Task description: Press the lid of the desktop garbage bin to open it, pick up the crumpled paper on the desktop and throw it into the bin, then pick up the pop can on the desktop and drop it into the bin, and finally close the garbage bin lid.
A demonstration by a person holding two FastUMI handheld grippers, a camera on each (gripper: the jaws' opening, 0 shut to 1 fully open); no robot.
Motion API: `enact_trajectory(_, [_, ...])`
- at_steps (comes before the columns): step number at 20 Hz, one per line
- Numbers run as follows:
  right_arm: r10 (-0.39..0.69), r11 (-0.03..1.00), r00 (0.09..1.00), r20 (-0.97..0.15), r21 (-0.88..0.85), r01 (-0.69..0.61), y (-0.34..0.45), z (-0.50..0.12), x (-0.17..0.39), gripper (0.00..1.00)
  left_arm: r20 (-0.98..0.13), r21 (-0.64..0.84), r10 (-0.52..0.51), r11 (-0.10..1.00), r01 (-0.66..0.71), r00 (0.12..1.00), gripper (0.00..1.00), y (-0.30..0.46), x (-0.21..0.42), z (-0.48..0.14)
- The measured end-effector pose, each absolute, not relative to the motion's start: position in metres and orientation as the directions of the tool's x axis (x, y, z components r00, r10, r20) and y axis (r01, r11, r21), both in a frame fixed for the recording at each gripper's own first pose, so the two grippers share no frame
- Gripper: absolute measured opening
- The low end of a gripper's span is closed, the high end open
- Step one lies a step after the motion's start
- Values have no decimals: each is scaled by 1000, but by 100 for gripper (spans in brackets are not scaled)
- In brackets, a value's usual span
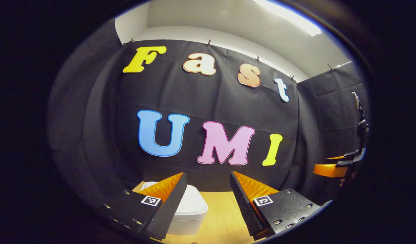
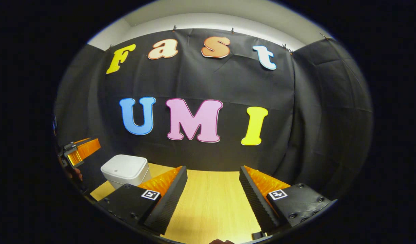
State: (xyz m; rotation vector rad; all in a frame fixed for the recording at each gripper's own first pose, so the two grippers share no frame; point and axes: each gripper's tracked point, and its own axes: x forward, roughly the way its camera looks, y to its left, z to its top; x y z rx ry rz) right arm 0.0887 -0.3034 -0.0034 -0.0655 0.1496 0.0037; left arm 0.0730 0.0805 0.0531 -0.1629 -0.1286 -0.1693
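Note:
A white desktop bin with its lid down stands on the wooden table, low in the left gripper view and partly behind my left finger. My left gripper is open above the table, just right of the bin, with nothing between its fingers. In the right gripper view the same bin sits at the lower left, lid shut. My right gripper is open over bare tabletop, to the right of the bin. The other gripper hangs at the far left, above the bin.
Black cloth walls close the booth behind and to both sides of the table. At the right edge of the left gripper view the other gripper is held in the air. A fingertip of a hand shows at the bottom edge.

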Motion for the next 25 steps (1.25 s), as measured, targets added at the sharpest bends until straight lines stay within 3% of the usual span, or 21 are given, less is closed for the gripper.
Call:
enact_trajectory(9, [140,988,989,-47,-58,-143,-327,4,94,98,205,-118,61,992,-38,977,84,44,-3,75])
enact_trajectory(13, [178,982,984,-32,-58,-180,-342,-3,83,98,116,-87,140,988,-130,983,84,34,-13,54])
enact_trajectory(15, [196,979,980,-43,-49,-198,-347,-5,80,98,100,-100,126,988,-116,987,84,23,-11,53])
enact_trajectory(19, [120,992,992,-42,-21,-121,-364,2,78,98,78,-25,55,998,-54,995,84,9,7,53])
enact_trajectory(24, [39,999,999,-21,-36,-39,-380,11,70,98,57,-65,-40,997,44,998,86,-11,31,50])
enact_trajectory(25, [37,999,999,-28,-33,-38,-378,8,67,87,61,-76,-48,996,52,997,84,-12,34,49])
